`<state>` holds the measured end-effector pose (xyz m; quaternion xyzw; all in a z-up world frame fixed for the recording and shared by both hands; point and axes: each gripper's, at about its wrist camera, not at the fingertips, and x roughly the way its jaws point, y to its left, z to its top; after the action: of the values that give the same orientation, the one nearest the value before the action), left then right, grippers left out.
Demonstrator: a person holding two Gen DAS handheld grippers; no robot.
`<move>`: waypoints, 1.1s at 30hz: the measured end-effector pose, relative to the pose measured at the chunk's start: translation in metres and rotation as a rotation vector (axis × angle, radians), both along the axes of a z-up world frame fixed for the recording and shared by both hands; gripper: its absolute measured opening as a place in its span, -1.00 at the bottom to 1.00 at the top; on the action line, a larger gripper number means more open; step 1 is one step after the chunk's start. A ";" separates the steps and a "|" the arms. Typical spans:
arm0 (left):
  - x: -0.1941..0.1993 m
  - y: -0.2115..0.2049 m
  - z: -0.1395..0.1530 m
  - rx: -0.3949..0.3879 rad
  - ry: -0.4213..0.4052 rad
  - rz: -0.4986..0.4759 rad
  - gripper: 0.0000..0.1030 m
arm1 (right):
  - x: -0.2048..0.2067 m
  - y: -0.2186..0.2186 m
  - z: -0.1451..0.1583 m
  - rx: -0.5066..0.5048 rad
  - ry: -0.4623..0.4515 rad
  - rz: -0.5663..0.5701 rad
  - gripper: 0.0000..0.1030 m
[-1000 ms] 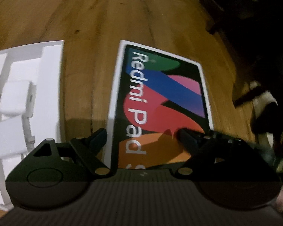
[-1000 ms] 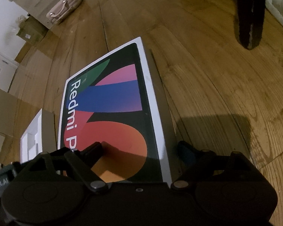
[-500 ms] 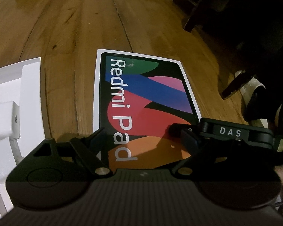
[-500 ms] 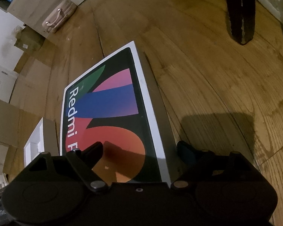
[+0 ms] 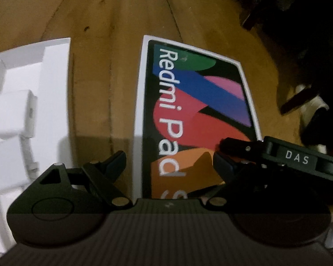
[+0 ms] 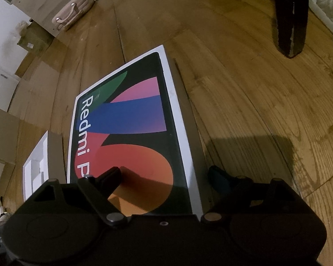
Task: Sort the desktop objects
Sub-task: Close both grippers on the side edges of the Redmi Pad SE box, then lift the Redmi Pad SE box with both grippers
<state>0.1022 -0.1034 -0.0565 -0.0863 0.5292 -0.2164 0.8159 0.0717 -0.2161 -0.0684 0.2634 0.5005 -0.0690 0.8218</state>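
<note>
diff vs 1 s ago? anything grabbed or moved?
Nothing grabbed or released. Left gripper and right gripper stay open, straddling the near corners of the Redmi Pad box, which lies flat where it was. The left view wobbled sideways and returned. White tray unchanged.

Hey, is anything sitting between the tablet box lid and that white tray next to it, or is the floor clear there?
Nothing visible stands between them. Only bare wood floor separates the Redmi Pad box lid from the white tray, which lies to the lid's left in both views. The tray's compartments already hold white accessories.
</note>
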 end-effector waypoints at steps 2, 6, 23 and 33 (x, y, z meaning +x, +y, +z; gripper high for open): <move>0.000 0.000 -0.003 -0.013 -0.019 0.008 0.65 | 0.000 -0.001 -0.001 -0.001 -0.019 -0.013 0.76; 0.000 0.000 -0.005 -0.020 -0.030 0.014 0.56 | 0.002 0.001 -0.002 -0.022 -0.059 -0.013 0.75; -0.024 -0.015 0.047 0.195 -0.175 -0.030 0.54 | 0.000 0.013 0.026 0.010 -0.119 0.103 0.54; -0.035 0.003 0.079 0.226 -0.248 0.007 0.54 | 0.001 0.035 0.040 0.054 -0.181 0.147 0.54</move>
<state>0.0672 -0.1005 0.0225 0.0313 0.4450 -0.1618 0.8802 0.0723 -0.1812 -0.0282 0.2534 0.4438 0.0291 0.8590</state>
